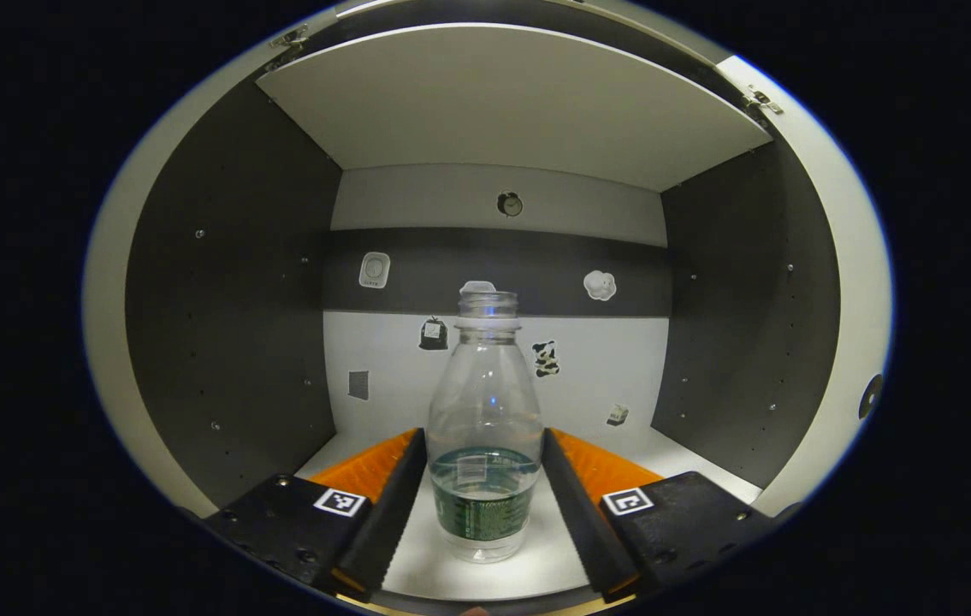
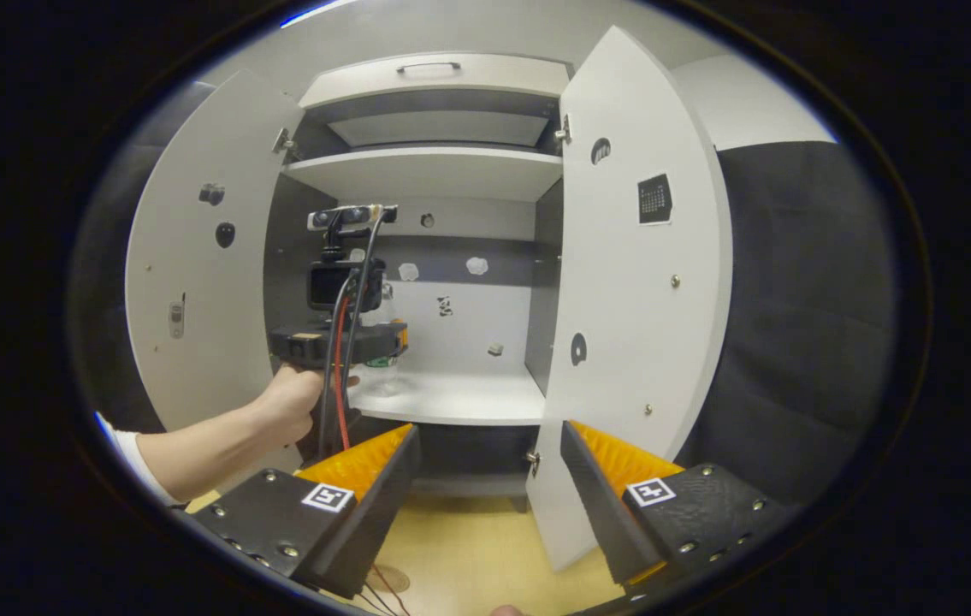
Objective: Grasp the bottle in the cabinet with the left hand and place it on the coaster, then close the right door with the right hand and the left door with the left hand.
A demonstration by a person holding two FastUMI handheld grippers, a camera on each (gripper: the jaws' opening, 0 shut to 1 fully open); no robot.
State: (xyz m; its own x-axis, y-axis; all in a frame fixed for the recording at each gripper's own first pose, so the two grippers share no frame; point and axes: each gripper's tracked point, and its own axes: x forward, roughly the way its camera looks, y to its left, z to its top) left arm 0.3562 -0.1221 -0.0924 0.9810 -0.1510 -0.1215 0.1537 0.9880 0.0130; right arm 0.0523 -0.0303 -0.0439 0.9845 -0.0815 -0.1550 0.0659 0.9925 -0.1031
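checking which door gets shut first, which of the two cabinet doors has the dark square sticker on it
The right door, in the right gripper view: the dark square sticker sits high on its inner face. The left door carries only small fittings and no such square.

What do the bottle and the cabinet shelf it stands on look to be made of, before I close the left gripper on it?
The bottle looks like thin clear plastic: you see the stickers on the back wall through it, it has a ribbed screw neck with no cap on, and a printed dark label band around the base. The shelf looks like matte white laminated board, smooth, with little glare. The left gripper straddles the bottle, jaws open.
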